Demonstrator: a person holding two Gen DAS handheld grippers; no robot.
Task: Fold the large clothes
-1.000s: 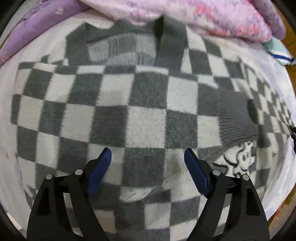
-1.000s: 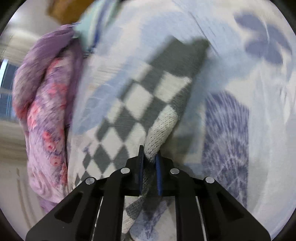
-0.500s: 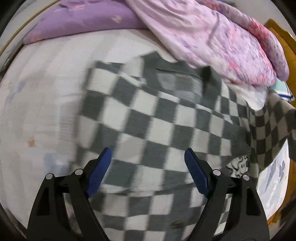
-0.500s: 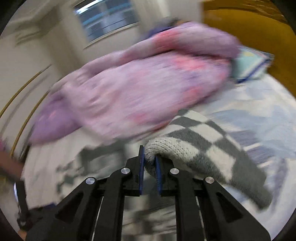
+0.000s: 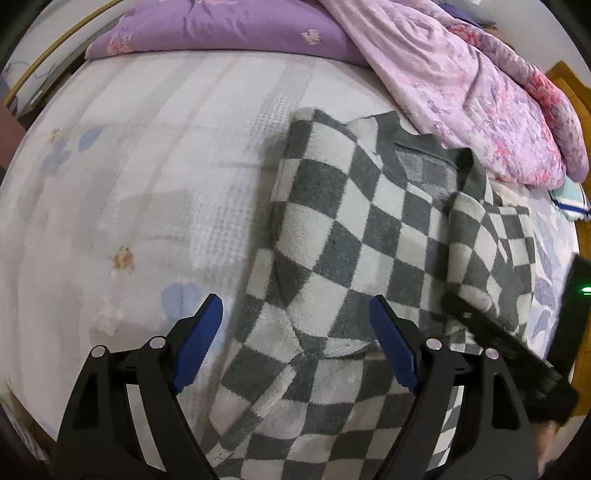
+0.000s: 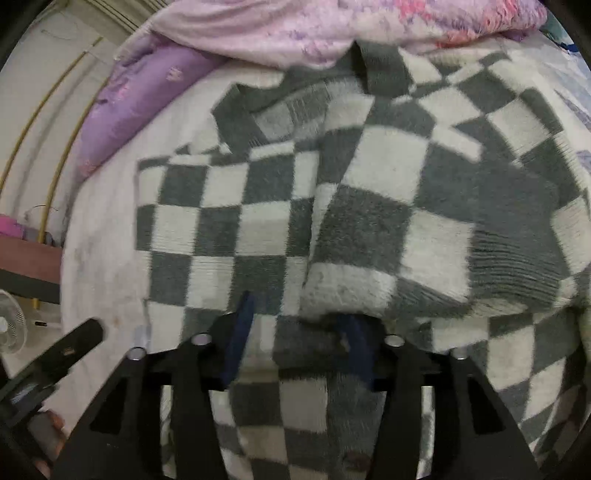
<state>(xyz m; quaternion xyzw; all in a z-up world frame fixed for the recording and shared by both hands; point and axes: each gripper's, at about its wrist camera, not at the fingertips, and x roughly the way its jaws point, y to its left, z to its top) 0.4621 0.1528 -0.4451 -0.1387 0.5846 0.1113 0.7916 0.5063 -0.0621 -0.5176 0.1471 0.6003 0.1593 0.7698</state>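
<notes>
Left wrist view. Left gripper (image 5: 295, 343): fingers spread wide, holding nothing, hovering over the lower part of the sweater (image 5: 369, 236). Change: a second ago checks filled the view; now bare bedsheet (image 5: 147, 166) lies ahead and to the left of the fingers, the sweater ahead and to the right. Right sleeve (image 5: 491, 243) now lies folded over the body. Quilt (image 5: 461, 74) and pillow (image 5: 229, 29) far ahead.

Right wrist view. Right gripper (image 6: 299, 343): half a second ago pinched on the sleeve edge; now parted, cloth released. Sleeve (image 6: 424, 229) rests just ahead, cuff (image 6: 517, 266) ahead-right.

Judgement: both sleeves seem folded in; lengthwise fold of the body likely remains.
</notes>
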